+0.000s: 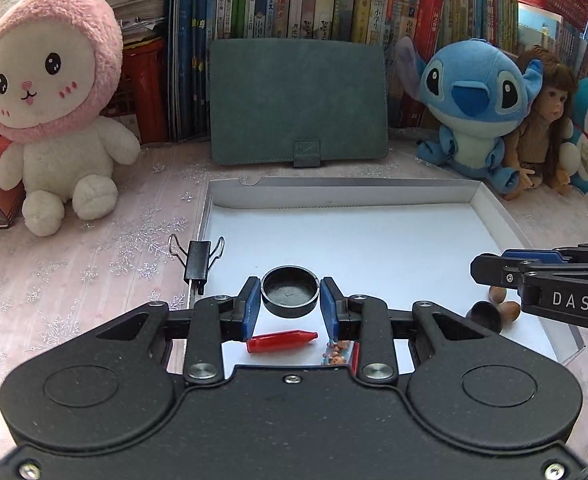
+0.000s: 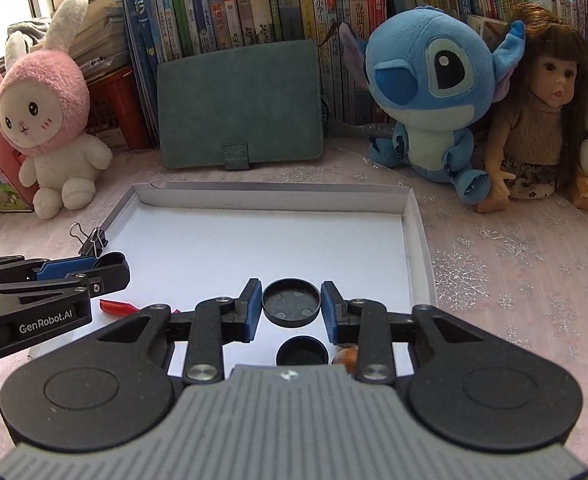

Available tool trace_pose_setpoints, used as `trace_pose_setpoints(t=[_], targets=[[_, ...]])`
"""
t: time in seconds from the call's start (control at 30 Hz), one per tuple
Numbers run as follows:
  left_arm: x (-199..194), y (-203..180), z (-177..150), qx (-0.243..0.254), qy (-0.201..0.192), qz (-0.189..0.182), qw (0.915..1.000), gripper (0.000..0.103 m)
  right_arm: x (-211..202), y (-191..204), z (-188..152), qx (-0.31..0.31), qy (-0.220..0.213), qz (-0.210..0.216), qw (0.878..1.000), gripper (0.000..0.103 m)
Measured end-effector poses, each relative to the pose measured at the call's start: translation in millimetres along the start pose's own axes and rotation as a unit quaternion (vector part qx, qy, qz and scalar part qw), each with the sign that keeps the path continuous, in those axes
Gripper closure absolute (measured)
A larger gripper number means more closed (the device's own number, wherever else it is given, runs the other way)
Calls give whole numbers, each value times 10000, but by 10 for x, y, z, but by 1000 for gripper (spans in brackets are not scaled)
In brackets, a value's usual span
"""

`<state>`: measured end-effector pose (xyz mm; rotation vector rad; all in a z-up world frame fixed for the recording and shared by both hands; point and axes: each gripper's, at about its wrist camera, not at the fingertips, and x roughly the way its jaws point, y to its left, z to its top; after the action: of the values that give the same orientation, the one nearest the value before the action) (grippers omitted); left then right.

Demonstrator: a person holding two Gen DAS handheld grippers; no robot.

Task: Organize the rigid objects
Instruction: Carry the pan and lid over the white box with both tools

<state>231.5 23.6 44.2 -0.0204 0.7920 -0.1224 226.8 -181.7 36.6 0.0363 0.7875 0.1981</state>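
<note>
Gripping one black cap each: left tool (image 1: 290, 302) pinches cap (image 1: 290, 291), right tool (image 2: 291, 307) pinches second cap (image 2: 291, 302), both above white tray (image 2: 416, 240) near its front edge. Tray's far half lies bare. Binder clip (image 1: 196, 258) sits on left rim.

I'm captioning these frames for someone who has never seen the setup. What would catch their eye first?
Probably the plush toys along the bookshelf: a pink-hooded bunny at left and a blue Stitch plush at right, with a long-haired doll beside it. Next, the shallow white box at centre, over which each gripper holds a black round cap between blue fingers: left gripper, right gripper.
</note>
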Motion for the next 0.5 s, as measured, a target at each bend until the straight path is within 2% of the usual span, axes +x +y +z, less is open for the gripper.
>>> trace_pose_setpoints(t=[0.5], targets=[[197,-6,-85,91,160,96,9998,73,280,27,-81,-127,167,-252,9995,66]])
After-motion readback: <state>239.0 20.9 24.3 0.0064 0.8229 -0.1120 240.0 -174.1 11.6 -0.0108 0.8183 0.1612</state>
